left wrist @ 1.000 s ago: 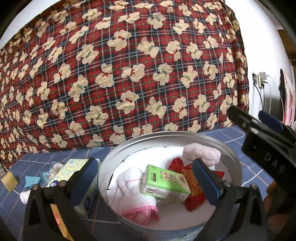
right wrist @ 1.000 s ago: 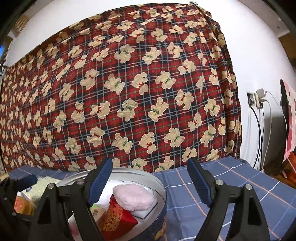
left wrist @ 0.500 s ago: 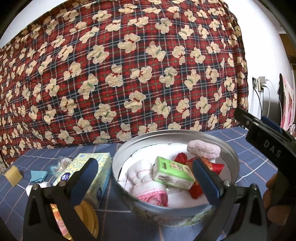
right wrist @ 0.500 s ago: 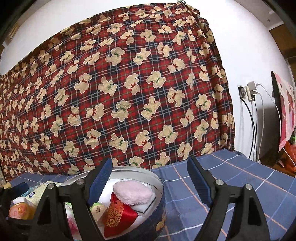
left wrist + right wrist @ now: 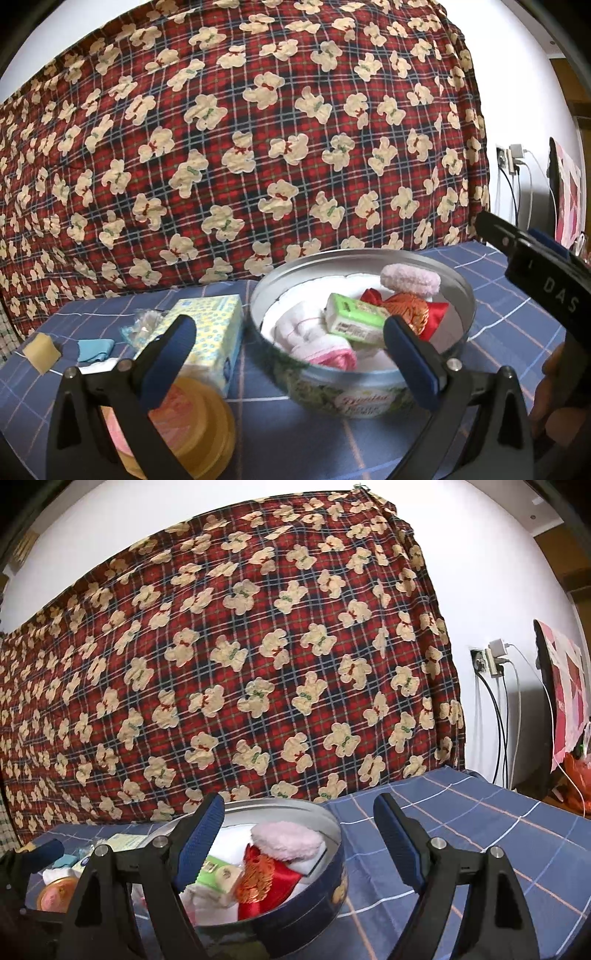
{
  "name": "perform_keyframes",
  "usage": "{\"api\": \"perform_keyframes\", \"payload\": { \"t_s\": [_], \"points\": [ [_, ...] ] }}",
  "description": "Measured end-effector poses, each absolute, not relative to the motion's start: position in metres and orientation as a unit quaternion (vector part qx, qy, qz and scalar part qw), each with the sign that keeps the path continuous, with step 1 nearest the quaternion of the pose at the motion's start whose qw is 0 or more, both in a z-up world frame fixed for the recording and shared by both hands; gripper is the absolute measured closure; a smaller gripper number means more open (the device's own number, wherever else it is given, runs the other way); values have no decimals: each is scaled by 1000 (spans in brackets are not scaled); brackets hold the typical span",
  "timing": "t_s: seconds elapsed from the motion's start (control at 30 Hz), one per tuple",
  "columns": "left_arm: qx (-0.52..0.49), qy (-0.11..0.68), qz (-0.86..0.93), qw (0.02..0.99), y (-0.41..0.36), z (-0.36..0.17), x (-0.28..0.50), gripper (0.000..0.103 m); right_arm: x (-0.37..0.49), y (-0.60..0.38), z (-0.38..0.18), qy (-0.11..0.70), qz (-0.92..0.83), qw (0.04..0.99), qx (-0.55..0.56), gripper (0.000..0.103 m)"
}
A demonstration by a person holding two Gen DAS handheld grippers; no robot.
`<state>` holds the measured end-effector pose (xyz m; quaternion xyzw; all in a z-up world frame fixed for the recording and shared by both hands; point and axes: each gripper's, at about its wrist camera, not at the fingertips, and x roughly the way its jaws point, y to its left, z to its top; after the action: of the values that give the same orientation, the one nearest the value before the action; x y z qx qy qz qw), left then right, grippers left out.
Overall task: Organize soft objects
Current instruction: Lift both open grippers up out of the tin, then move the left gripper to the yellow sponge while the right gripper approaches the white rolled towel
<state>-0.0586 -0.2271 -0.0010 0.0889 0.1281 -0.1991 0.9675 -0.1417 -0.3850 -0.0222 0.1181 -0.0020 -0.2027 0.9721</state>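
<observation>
Both the left tool (image 5: 288, 349) and the right tool (image 5: 299, 836) stand spread wide and hold nothing. The round metal tin (image 5: 461, 295) on the checked blue cloth (image 5: 480, 842) contains a fluffy pink puff (image 5: 410, 278), a green tissue pack (image 5: 354, 319), and a shiny red pouch (image 5: 269, 882).

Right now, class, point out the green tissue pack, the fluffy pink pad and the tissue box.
green tissue pack (image 5: 356, 320), left wrist view, top face.
fluffy pink pad (image 5: 410, 279), left wrist view, middle.
tissue box (image 5: 211, 325), left wrist view, patterned top.

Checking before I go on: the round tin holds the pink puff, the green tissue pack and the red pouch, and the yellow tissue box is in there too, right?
Not quite. The left wrist view shows the yellow tissue box outside the round tin, beside it on the cloth. The pink puff, green tissue pack and red pouch are inside.
</observation>
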Motion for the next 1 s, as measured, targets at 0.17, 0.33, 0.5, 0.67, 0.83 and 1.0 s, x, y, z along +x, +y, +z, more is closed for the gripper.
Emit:
{"api": "perform_keyframes", "payload": {
  "t_s": [0.17,0.33,0.5,0.67,0.83,1.0],
  "points": [
    [92,131,-193,968,-208,-1,-60,0,-139,-367,-23,9,-185,974,130,18],
    [84,133,-181,971,-183,-1,-58,0,-132,-341,-24,18,-168,976,134,18],
    [81,127,-165,975,-151,0,-56,0,-118,-307,-22,32,-139,981,129,18],
    [73,133,-140,978,-118,1,-46,0,-102,-263,-19,36,-103,988,109,18],
    [72,136,-110,982,-82,1,-33,0,-85,-225,-17,46,-72,991,99,18],
    [63,144,-70,985,-42,2,-15,0,-68,-190,-15,54,-40,993,95,18]
  ]
}}
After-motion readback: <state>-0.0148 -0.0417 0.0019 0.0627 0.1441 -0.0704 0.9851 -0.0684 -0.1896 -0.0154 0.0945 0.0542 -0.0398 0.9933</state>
